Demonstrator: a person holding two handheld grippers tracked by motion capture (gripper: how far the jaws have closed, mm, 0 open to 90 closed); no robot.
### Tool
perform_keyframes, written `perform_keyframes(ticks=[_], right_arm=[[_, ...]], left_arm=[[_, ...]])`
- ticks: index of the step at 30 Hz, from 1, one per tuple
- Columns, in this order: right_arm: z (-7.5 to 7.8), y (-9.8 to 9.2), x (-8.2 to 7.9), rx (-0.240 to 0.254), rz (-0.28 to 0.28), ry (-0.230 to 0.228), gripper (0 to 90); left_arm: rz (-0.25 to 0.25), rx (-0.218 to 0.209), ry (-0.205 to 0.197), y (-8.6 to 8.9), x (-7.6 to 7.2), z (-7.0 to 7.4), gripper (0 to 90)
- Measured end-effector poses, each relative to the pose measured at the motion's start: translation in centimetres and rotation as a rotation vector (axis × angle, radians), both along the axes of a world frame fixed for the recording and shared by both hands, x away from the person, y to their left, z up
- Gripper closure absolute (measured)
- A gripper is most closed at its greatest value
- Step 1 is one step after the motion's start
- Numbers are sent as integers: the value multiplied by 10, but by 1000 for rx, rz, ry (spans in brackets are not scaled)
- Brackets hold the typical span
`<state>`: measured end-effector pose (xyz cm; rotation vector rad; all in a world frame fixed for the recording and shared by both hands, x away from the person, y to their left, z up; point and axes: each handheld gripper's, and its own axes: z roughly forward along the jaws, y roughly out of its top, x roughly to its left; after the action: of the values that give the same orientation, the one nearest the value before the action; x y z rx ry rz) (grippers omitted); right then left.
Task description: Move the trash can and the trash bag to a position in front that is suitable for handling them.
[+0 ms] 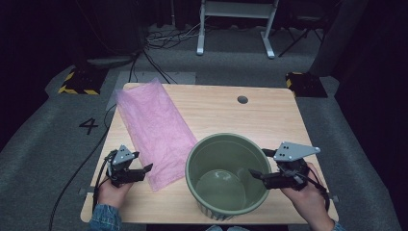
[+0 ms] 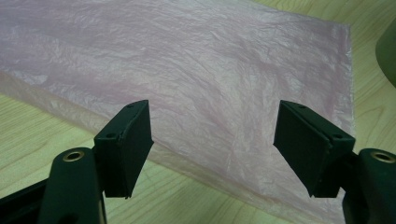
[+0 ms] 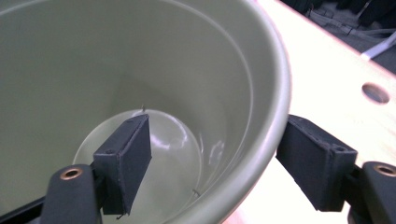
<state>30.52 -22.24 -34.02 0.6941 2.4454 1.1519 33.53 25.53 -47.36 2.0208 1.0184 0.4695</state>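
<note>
Wooden table [image 1: 269, 120] with round hole [image 1: 242, 99], floor cables [image 1: 163, 36] beyond

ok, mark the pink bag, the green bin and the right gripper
pink bag [image 1: 154, 130], high view, middle of the sheet
green bin [image 1: 192, 154], high view, left rim
right gripper [image 3: 210, 154], right gripper view, midway between jaws straddling the rim

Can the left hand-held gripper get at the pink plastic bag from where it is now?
Probably yes: the left hand-held gripper is open, and the pink plastic bag lies flat just ahead with nothing between.
</note>
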Motion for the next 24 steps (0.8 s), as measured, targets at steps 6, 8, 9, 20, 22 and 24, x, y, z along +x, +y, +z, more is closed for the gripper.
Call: perform_keyframes(ticks=[6, 8, 9, 20, 22, 24], right_arm=[[18, -11, 2, 83, 2, -45, 255], [19, -21, 5, 105, -8, -40, 248], [19, -21, 5, 105, -8, -40, 248], [-19, -96, 26, 139, -150, 4, 208], [-33, -104, 30, 114, -172, 18, 198], [-45, -111, 33, 109, -187, 39, 196]], left_arm=[[4, 5, 0, 3, 0, -1, 276], [11, 1, 5, 4, 0, -1, 277], [11, 1, 5, 4, 0, -1, 277], [50, -4, 15, 5, 3, 1, 286], [51, 1, 19, 5, 3, 1, 288], [57, 8, 30, 5, 1, 0, 290]])
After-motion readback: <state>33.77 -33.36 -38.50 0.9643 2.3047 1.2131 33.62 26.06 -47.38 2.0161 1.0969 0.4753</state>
